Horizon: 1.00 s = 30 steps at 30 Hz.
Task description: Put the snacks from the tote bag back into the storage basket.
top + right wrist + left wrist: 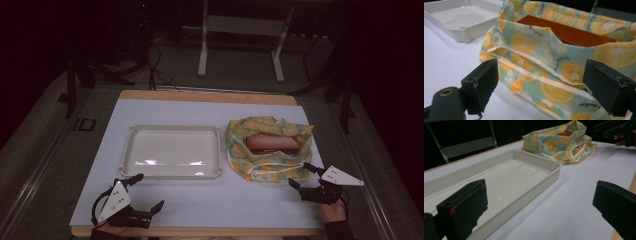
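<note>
With jaws apart, the right gripper [303,176] nears the citrus-print cloth bag [267,147] right of the white tray [171,151], where a shallow pinch on loose fabric could drag the bag off the red box [272,143] inside.

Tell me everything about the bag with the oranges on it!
The cloth bag looks like soft fabric, pale teal with yellow-orange citrus slices and cream trim. It sits open and slumped on the white table, to the right of the white tray. A reddish-brown box lies inside. The right gripper hovers at its near edge, jaws open, not gripping it.
</note>
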Motion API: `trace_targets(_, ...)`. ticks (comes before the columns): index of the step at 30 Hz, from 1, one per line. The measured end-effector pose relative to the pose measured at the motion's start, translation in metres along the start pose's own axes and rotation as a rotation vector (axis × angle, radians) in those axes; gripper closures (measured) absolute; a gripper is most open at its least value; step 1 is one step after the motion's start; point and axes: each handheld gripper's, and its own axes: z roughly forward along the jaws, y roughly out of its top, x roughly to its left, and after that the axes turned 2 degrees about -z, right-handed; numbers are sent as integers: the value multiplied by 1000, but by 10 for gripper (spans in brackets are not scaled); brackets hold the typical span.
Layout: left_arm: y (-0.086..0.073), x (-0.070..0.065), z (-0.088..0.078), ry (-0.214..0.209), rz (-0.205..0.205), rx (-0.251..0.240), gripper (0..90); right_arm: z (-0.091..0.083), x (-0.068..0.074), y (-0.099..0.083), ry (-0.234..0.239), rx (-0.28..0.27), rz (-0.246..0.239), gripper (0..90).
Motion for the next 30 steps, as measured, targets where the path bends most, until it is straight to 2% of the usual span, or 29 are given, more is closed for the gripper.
trace_targets(4, 0, 0, 0, -2, 2, -2, 0, -1, 1, 3, 12, 32, -15, 132)
trace_targets(7, 0, 0, 0, -8, 5, -3, 0, -2, 0, 9, 96, 44, 1, 122)
trace_targets(9, 0, 0, 0, -10, 7, -1, 0, -3, 0, 12, 114, 40, -6, 120)
trace_targets(10, 0, -1, 0, -12, 8, -1, 0, -4, 1, 14, 116, 41, -15, 110)
trace_targets(11, 0, -1, 1, -15, 8, -1, 0, -6, 1, 17, 122, 43, -47, 109)
trace_targets(12, 0, -1, 1, -17, 9, -1, 0, -6, 1, 17, 122, 43, -47, 109)
trace_targets(13, 0, -1, 1, -19, 11, 0, 0, -6, 0, 19, 149, 45, -57, 109)
trace_targets(18, 0, -1, 2, -29, 8, 3, 0, -9, 0, 30, 208, 68, -123, 109)
trace_targets(20, 0, -2, 3, -33, 10, 5, 0, -9, 1, 32, 204, 66, -133, 109)
trace_targets(25, 0, -3, 3, -48, 9, 6, 0, -8, 1, 45, 243, 73, -164, 109)
trace_targets(30, 0, -4, 4, -59, 13, 7, 0, -7, 2, 58, 258, 62, -186, 109)
